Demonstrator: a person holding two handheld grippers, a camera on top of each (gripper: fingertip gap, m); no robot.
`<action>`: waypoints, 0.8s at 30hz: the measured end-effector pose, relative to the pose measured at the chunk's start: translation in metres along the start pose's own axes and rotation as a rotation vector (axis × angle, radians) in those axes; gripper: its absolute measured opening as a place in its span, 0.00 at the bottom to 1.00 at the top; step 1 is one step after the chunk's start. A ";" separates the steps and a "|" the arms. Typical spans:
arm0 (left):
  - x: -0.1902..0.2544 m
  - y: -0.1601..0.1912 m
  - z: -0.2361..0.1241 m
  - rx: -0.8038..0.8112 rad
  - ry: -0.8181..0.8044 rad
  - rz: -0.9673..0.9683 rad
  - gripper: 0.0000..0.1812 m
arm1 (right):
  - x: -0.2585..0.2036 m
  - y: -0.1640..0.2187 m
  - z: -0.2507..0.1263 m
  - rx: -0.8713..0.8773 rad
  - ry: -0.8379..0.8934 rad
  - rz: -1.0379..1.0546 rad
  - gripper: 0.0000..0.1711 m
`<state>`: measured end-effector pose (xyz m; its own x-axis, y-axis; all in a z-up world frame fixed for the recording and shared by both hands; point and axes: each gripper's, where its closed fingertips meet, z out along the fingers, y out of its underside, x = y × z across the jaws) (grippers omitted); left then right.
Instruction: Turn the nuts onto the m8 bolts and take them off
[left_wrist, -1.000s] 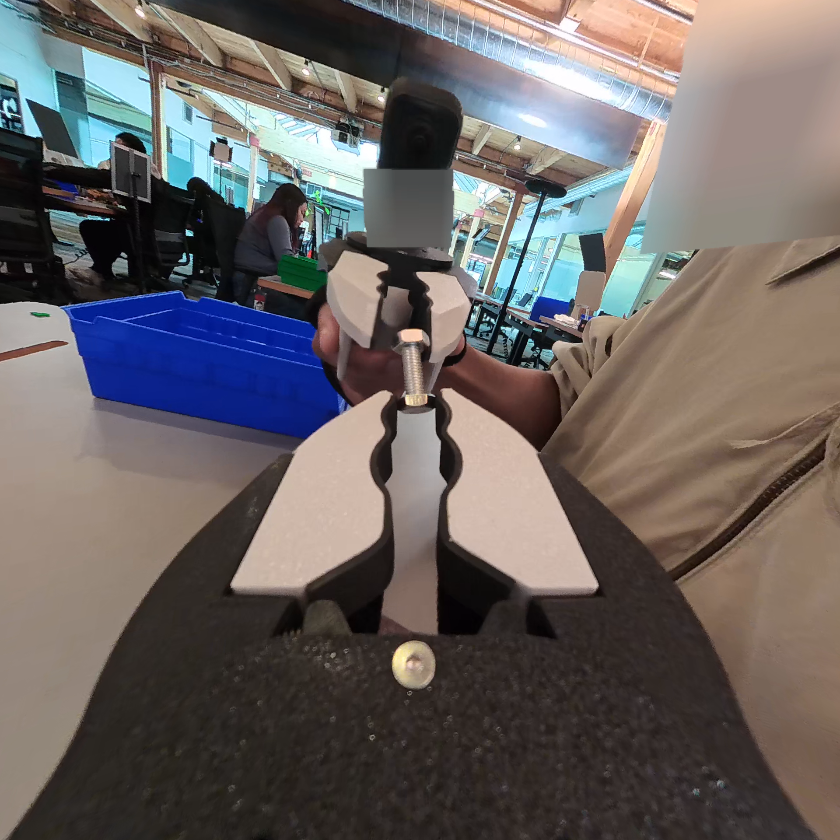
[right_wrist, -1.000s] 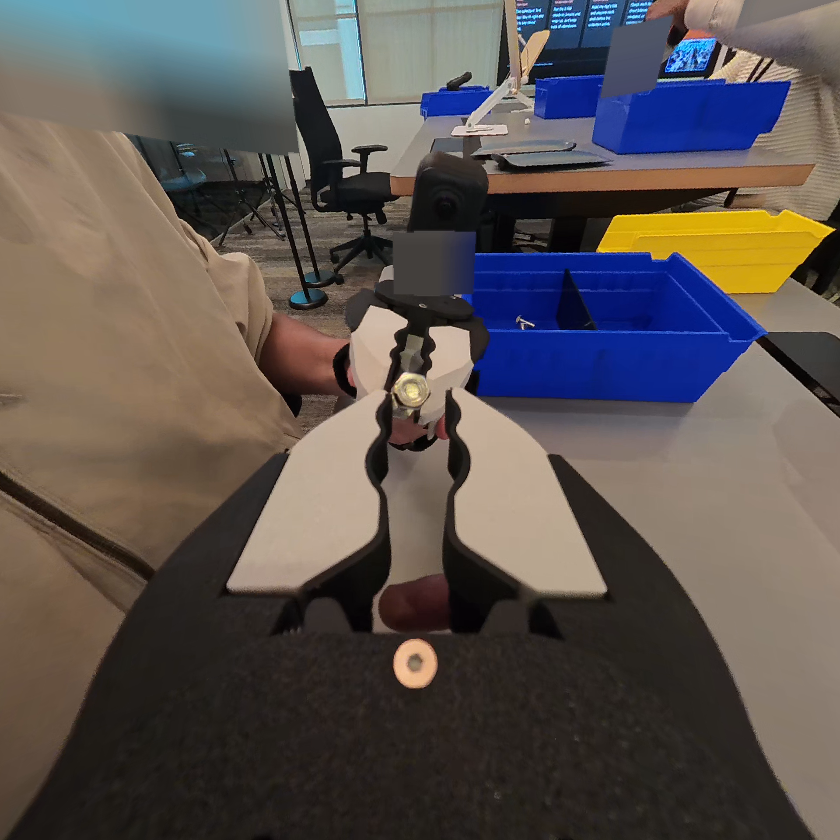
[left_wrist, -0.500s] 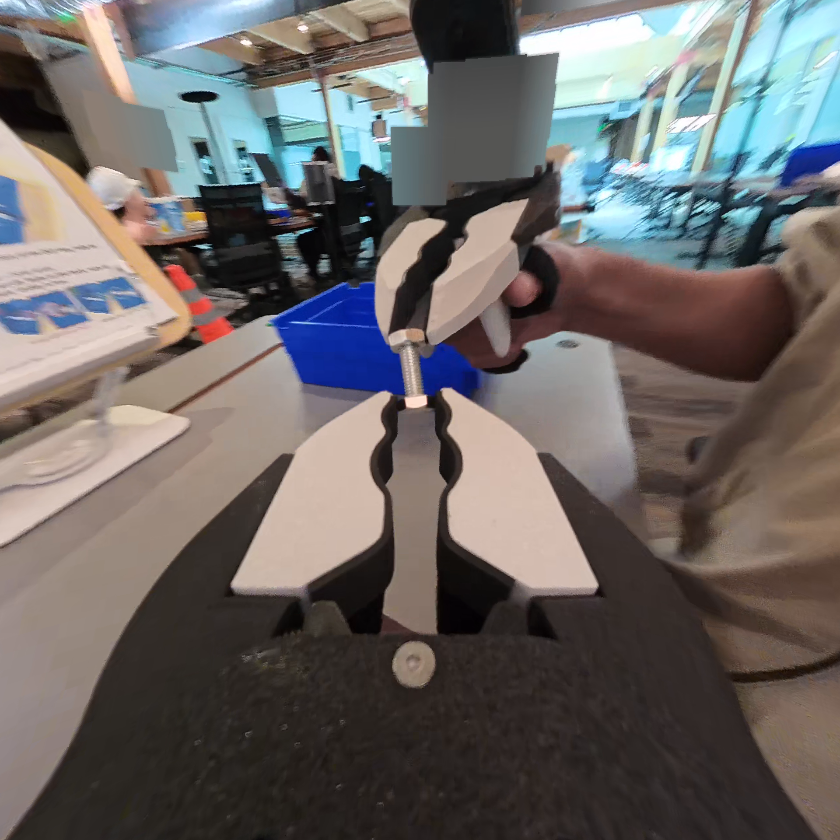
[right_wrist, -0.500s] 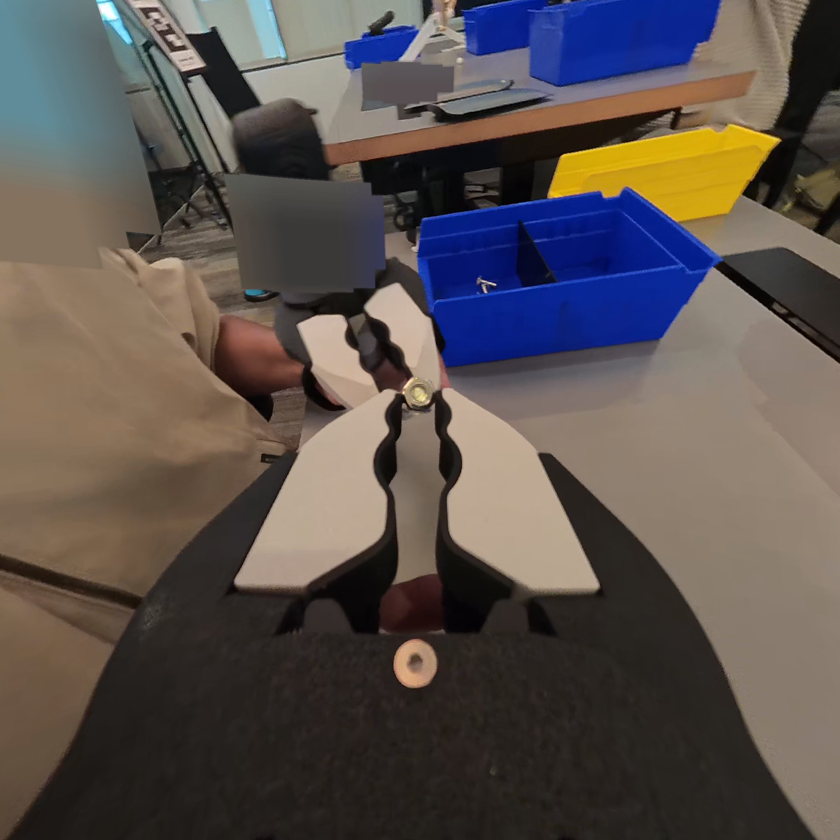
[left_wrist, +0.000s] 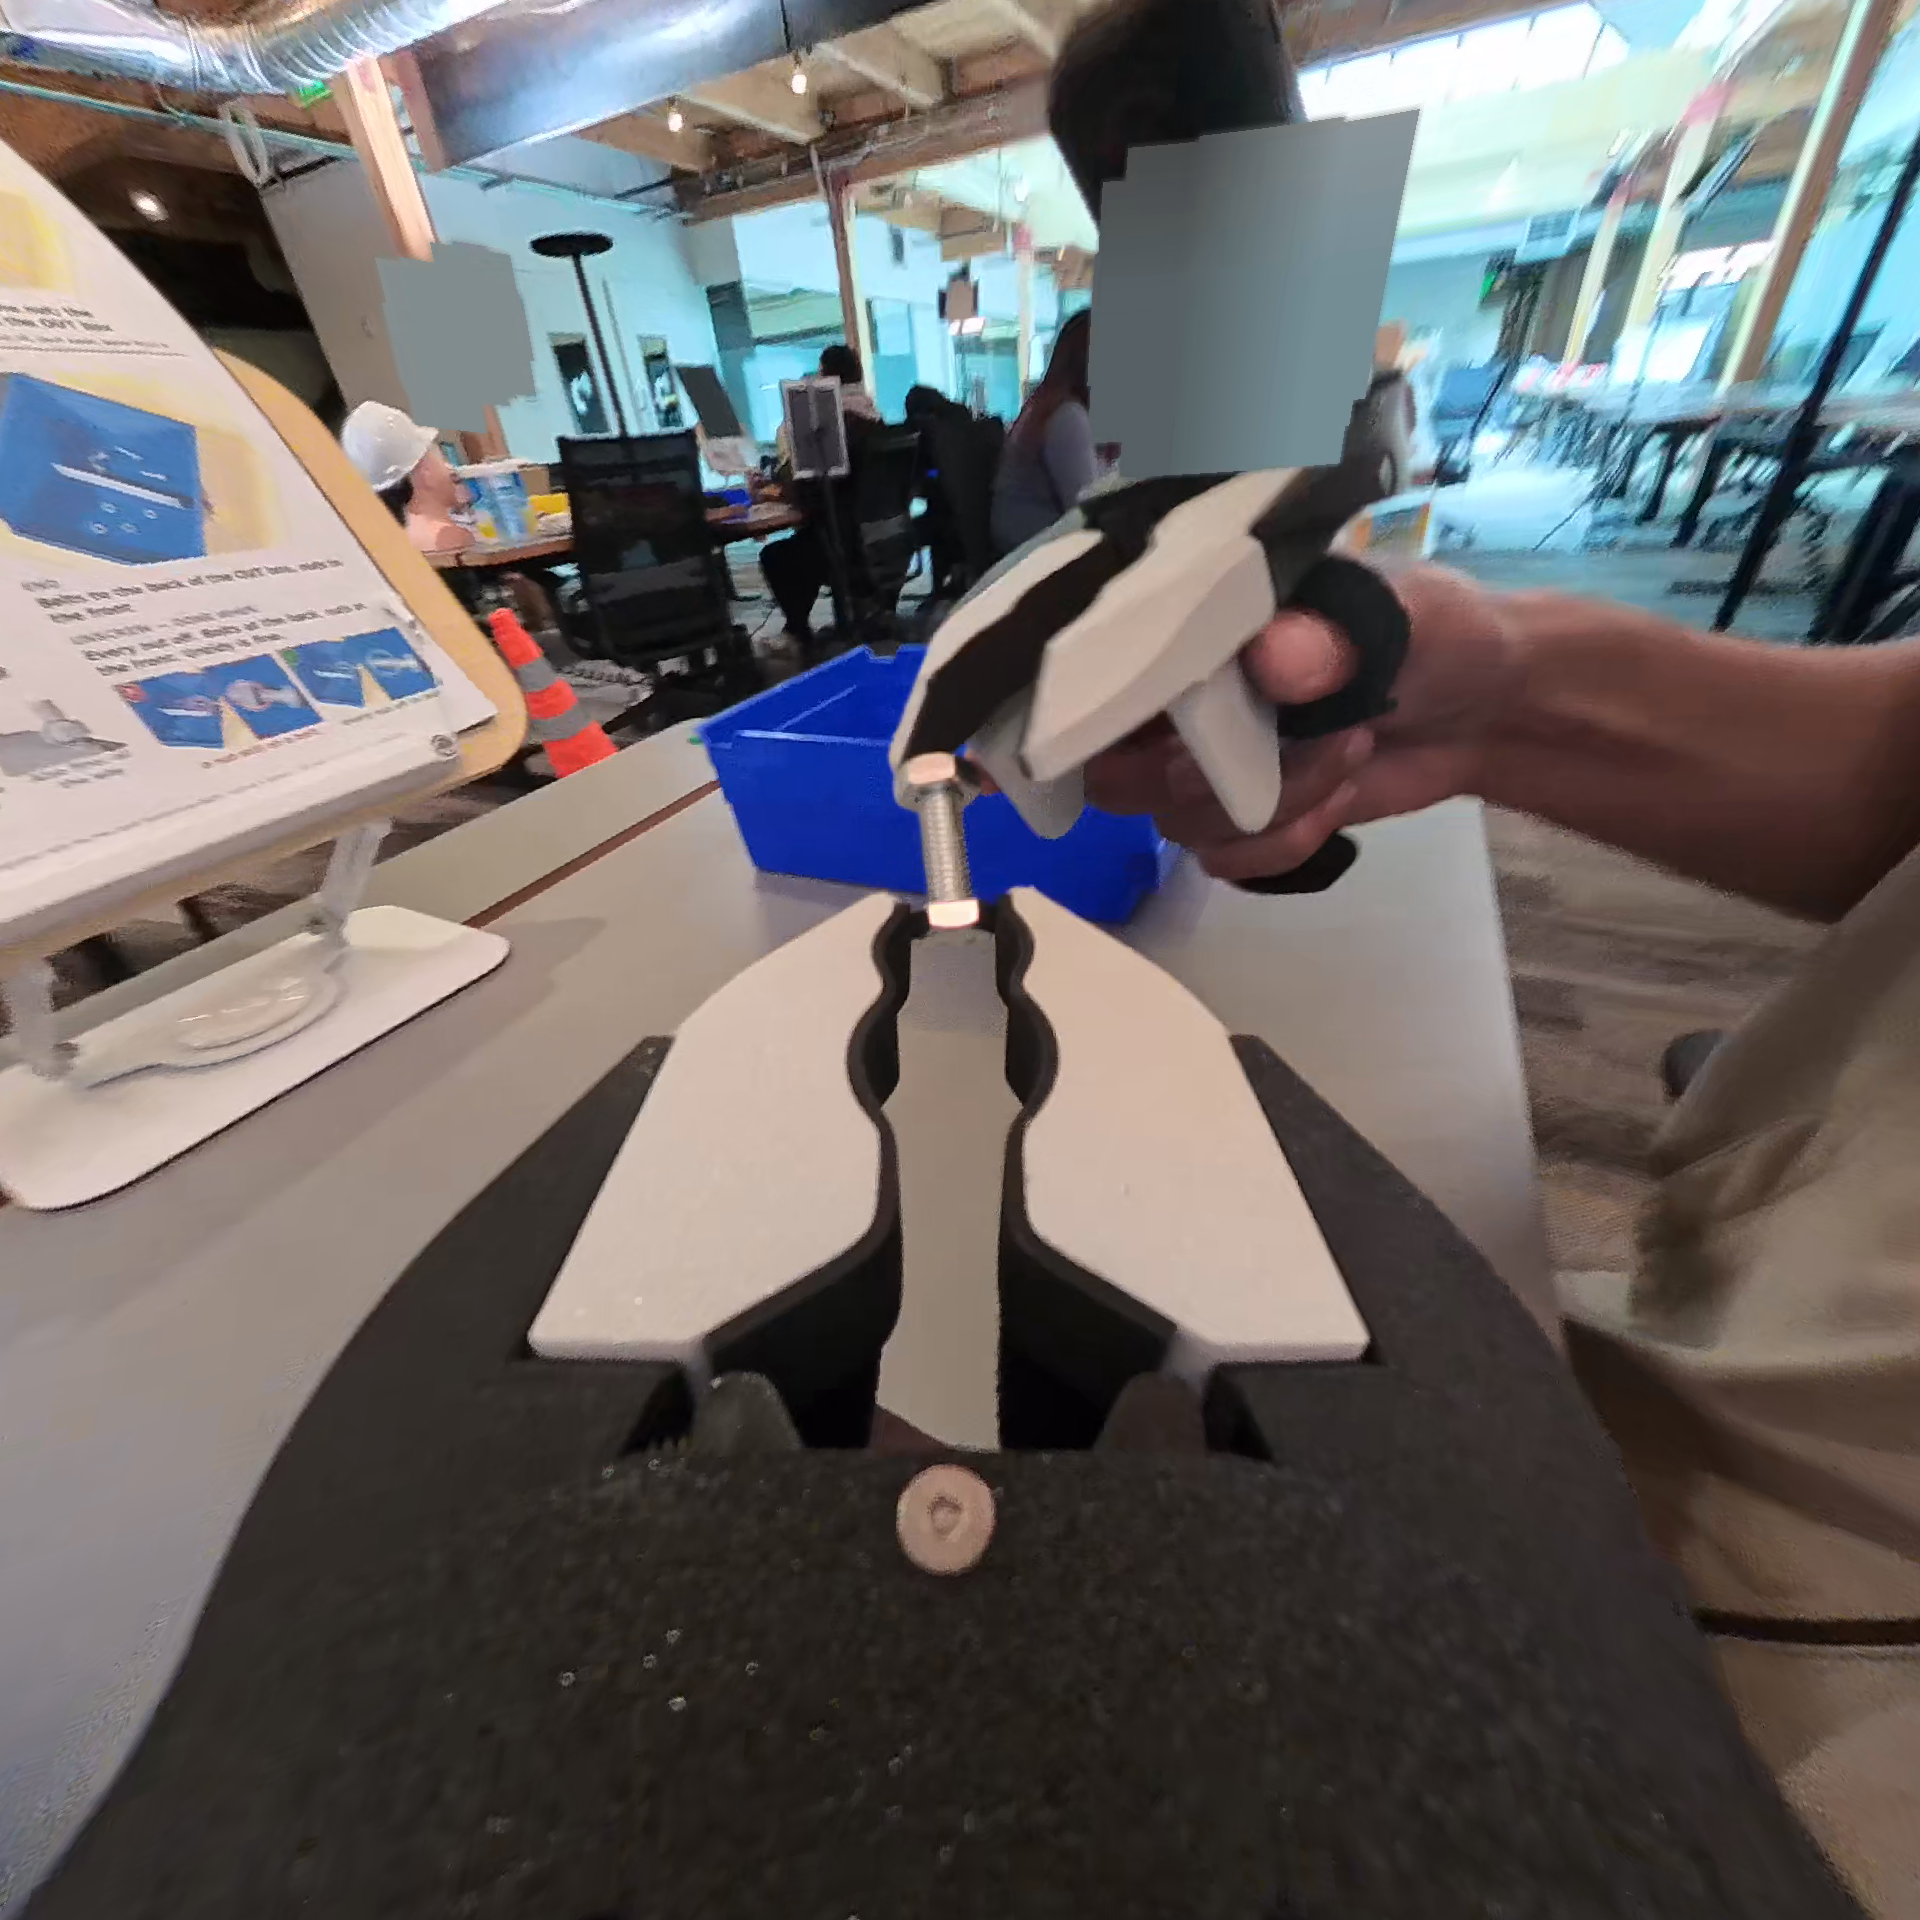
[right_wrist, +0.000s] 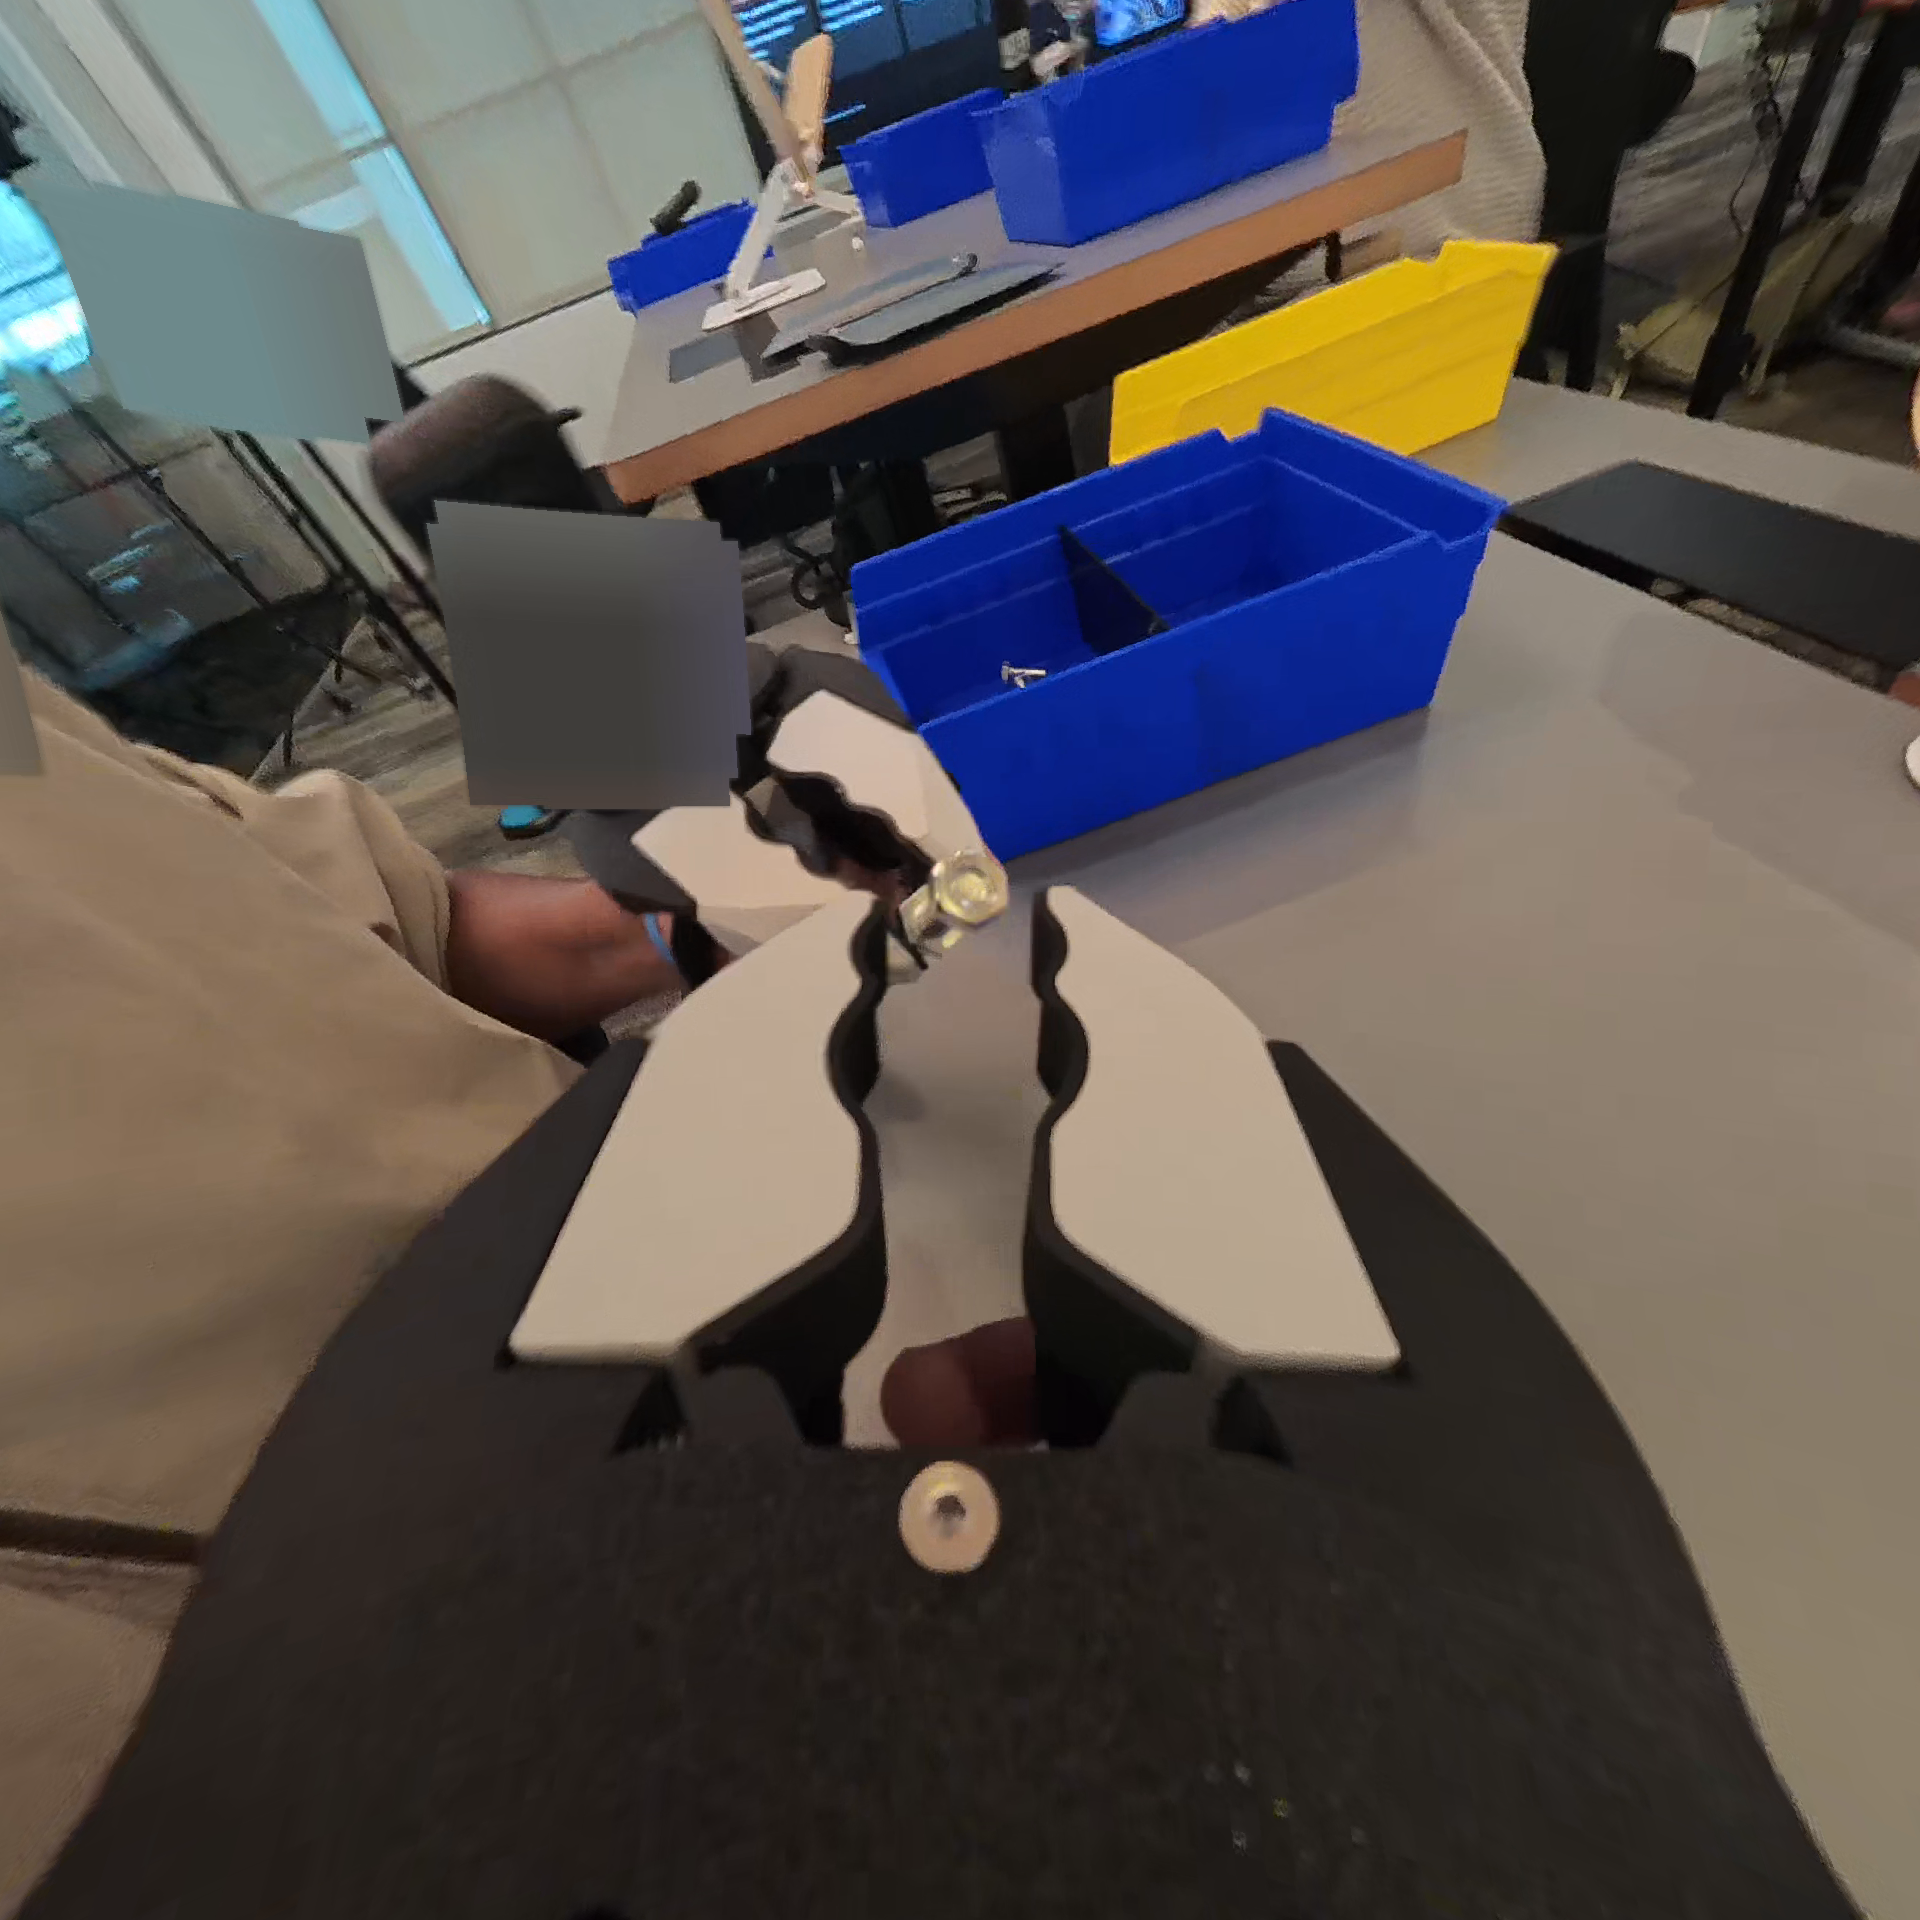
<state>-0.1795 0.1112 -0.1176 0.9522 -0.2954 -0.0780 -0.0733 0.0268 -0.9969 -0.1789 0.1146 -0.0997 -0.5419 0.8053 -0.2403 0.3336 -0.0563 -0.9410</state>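
Left gripper (left_wrist: 951, 914) clamps the silver hex nut (left_wrist: 953, 914); right gripper (right_wrist: 951, 914) parted, so the threaded steel bolt (left_wrist: 940, 836) may tip and cross-thread.

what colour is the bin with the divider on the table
Blue, with a black divider; clearest in the right wrist view.

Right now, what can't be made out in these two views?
1. Left wrist view: how far the nut is threaded on the bolt, because the left gripper covers it.
2. Right wrist view: whether the right gripper touches the bolt head, which is blurred.
3. Right wrist view: the small metal part in the blue bin is too small to name.
4. Left wrist view: the paper stand is cut off by the left edge.
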 end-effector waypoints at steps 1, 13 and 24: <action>0.001 -0.004 -0.002 0.029 0.022 -0.037 0.08 | -0.004 -0.002 -0.002 0.012 -0.027 -0.057 0.18; 0.034 -0.006 -0.013 0.087 0.437 -0.369 0.09 | -0.030 0.007 -0.006 -0.078 -0.258 -0.493 0.13; 0.026 0.003 -0.002 0.019 0.299 -0.210 0.08 | -0.015 0.015 -0.002 -0.126 -0.206 -0.357 0.08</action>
<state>-0.1558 0.1017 -0.1225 0.8169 -0.5625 0.1278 0.1226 -0.0471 -0.9913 -0.1641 0.1032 -0.1096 -0.7789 0.6258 0.0411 0.1813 0.2874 -0.9405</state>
